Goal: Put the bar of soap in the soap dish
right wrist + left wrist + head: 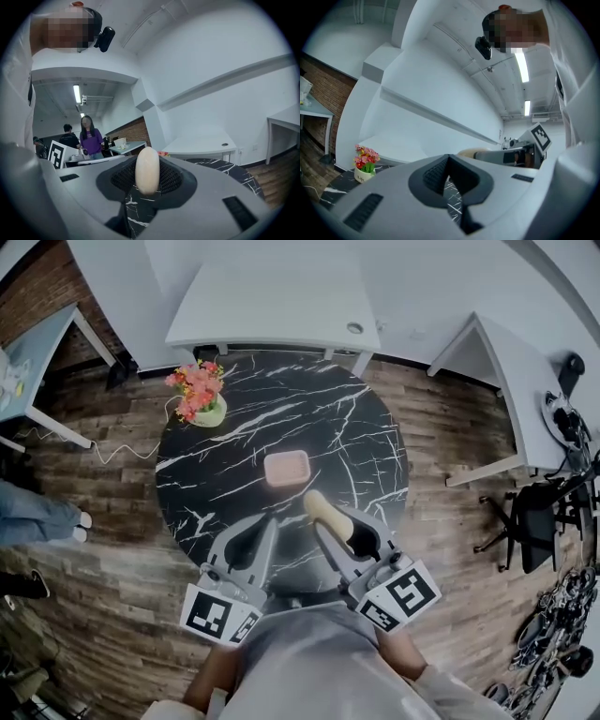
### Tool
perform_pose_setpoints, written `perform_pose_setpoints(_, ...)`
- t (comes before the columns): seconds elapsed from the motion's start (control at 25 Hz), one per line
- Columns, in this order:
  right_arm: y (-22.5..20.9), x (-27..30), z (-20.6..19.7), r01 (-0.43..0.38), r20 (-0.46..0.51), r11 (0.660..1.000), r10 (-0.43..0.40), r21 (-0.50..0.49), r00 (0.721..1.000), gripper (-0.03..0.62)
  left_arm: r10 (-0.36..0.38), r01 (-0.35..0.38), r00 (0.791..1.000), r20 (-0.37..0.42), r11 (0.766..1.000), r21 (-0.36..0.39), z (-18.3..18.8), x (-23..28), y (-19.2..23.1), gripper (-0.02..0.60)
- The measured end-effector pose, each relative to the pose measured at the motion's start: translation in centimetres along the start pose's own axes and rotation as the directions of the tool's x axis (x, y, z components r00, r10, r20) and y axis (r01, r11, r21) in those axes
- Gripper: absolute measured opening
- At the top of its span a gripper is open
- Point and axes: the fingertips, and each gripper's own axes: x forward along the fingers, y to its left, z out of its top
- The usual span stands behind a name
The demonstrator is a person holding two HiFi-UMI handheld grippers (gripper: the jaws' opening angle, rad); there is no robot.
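A cream bar of soap (323,510) stands on edge between the pads of my right gripper (330,518), which is shut on it over the near part of the round black marble table (356,418). In the right gripper view the soap (147,170) fills the gap between the jaws of the right gripper (147,177). The pink soap dish (287,468) lies empty at the table's middle, just beyond the soap. My left gripper (270,524) hovers to the left of the right one, its tips together and nothing held. The left gripper (449,159) also sees the soap (474,152) at its right.
A small pot of pink flowers (199,396) stands at the table's far left edge. White desks (272,306) ring the table at the back and right. An office chair (534,521) is at the right. Two people (89,136) stand far off in the right gripper view.
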Motion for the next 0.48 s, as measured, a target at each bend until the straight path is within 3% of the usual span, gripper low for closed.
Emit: perform_pose_setpoints(0.48,-1.5,2.4,0.2,-0.025,-0.023,1.000,0.024,-0.019,0.999,0.118,0.023,-0.024,0.999,-0.031,1.000,-0.013,-0.7,1.6,1.5,0.003)
